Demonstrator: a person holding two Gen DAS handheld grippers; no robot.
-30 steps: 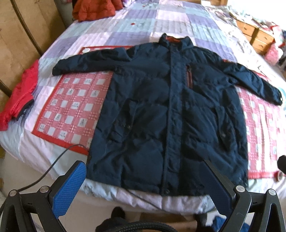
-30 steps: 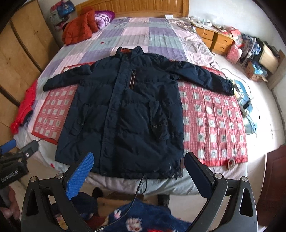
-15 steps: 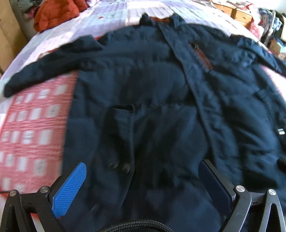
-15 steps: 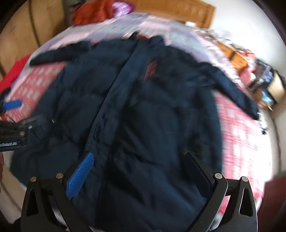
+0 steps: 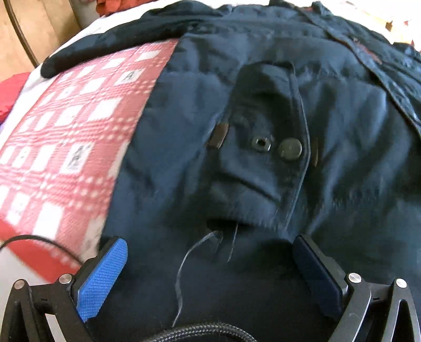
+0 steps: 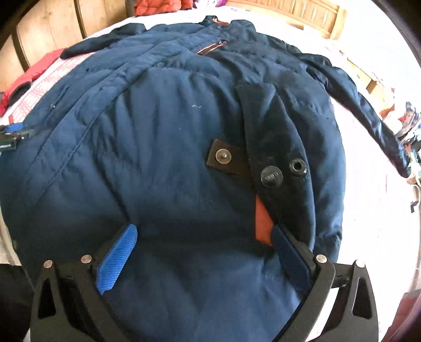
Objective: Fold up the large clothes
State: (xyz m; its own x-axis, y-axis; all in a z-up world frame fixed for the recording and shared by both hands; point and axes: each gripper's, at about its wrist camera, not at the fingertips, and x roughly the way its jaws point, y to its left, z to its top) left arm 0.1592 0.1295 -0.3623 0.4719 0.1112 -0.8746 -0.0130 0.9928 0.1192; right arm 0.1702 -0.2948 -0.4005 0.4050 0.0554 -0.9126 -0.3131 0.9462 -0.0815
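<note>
A large navy padded jacket (image 5: 263, 110) lies flat, front up, on the bed, sleeves spread; it also fills the right wrist view (image 6: 163, 147). My left gripper (image 5: 210, 257) is open, low over the jacket's lower left part, just below the left pocket flap (image 5: 265, 126) with its snaps. My right gripper (image 6: 205, 250) is open, low over the lower right part, its right finger (image 6: 289, 257) beside the right pocket flap (image 6: 273, 136) and an orange lining patch (image 6: 263, 223). The left gripper's tip (image 6: 13, 131) shows at the right wrist view's left edge.
A red-and-white checked mat (image 5: 65, 131) lies under the jacket on the bed. A red garment (image 6: 31, 76) hangs off the bed's left side. An orange jacket (image 6: 158, 4) sits by the wooden headboard (image 6: 302, 13). A black cable (image 5: 34, 242) runs by the left gripper.
Both grippers have moved forward and down from beyond the bed's foot to just above the jacket's lower half. Both stay open.
</note>
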